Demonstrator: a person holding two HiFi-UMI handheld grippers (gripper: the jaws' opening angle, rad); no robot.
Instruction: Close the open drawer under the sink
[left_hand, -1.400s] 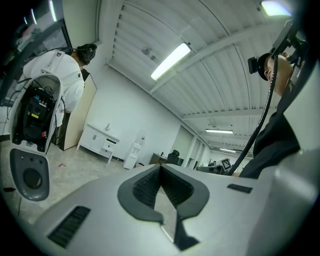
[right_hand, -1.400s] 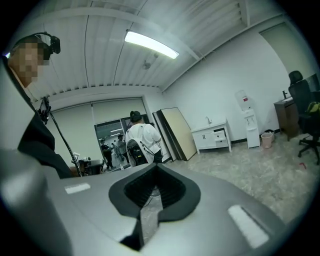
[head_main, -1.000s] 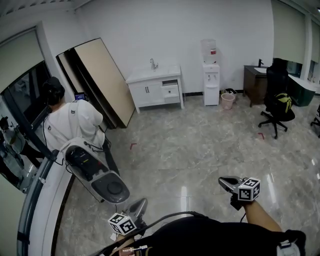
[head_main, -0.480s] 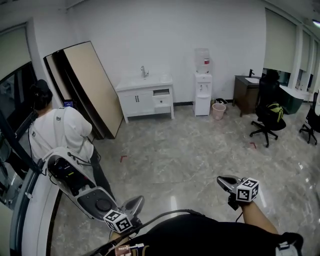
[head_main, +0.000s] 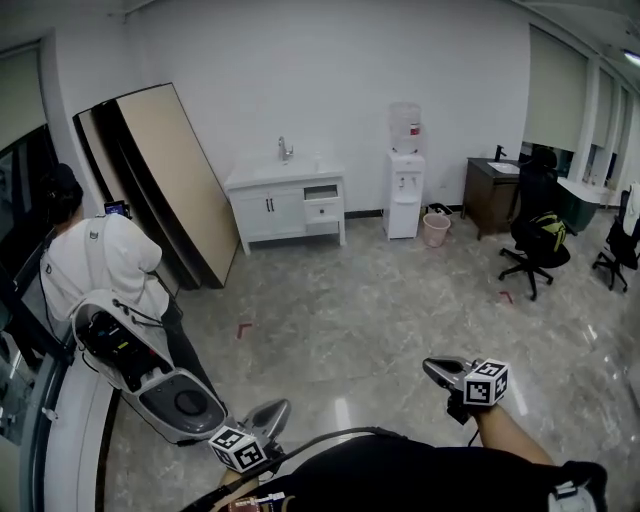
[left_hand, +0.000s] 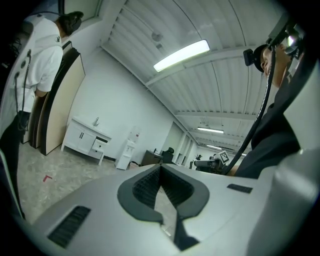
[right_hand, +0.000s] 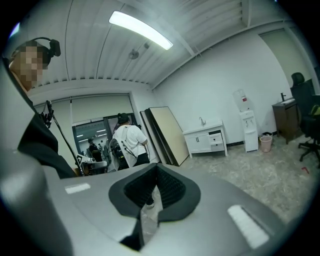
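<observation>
Well short of sink cabinet (head_main: 285, 207), left tool (head_main: 276, 410) and right tool (head_main: 432, 367) held forward, jaws together, empty

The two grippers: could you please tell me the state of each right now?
Left gripper: closed, holding nothing.
Right gripper: closed, holding nothing.
</observation>
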